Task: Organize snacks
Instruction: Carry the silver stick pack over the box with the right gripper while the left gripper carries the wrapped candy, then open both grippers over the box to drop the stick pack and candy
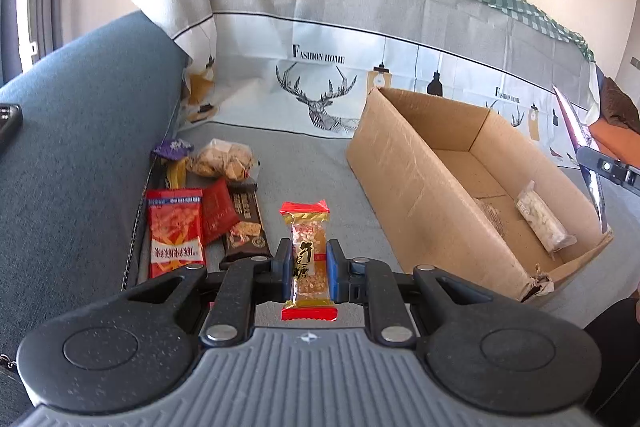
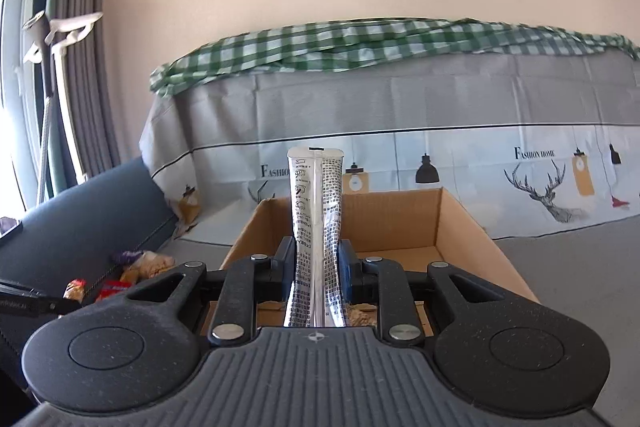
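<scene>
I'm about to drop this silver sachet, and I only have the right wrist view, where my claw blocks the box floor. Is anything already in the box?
Observer: Yes. A white packet lies on the floor of the cardboard box, near one long wall.
Operator: Is the left claw free?
Observer: No. The left claw is shut on a candy bar with red ends.
Operator: What's still outside the box?
Observer: Several snacks beside the blue cushion, among them a big red packet and a dark bar that your view hides.
</scene>
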